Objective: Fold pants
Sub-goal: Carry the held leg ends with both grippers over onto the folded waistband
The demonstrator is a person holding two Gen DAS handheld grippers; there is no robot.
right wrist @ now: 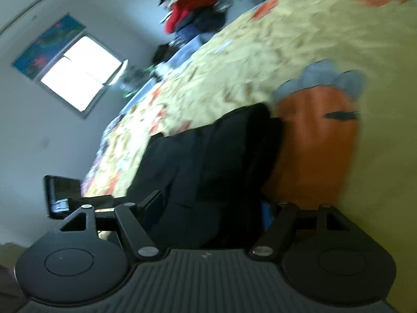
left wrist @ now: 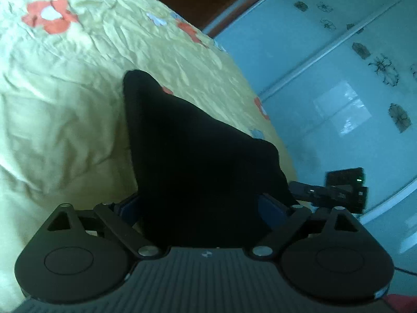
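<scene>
The black pants (left wrist: 192,140) hang in front of the left wrist camera over a yellow floral bedspread (left wrist: 65,91). My left gripper (left wrist: 206,208) is shut on the pants; the cloth hides the fingertips. In the right wrist view the black pants (right wrist: 208,156) bunch in folds over the bedspread (right wrist: 260,60). My right gripper (right wrist: 211,208) is shut on the pants too, with cloth filling the gap between its fingers. The other gripper shows at the edge of each view, at the right in the left wrist view (left wrist: 344,190) and at the left in the right wrist view (right wrist: 62,195).
A pale blue wardrobe with flower prints (left wrist: 351,78) stands beside the bed. A pile of clothes (right wrist: 198,7) lies at the far end of the bed. A window (right wrist: 80,73) is in the wall. A large orange flower print (right wrist: 315,140) marks the bedspread.
</scene>
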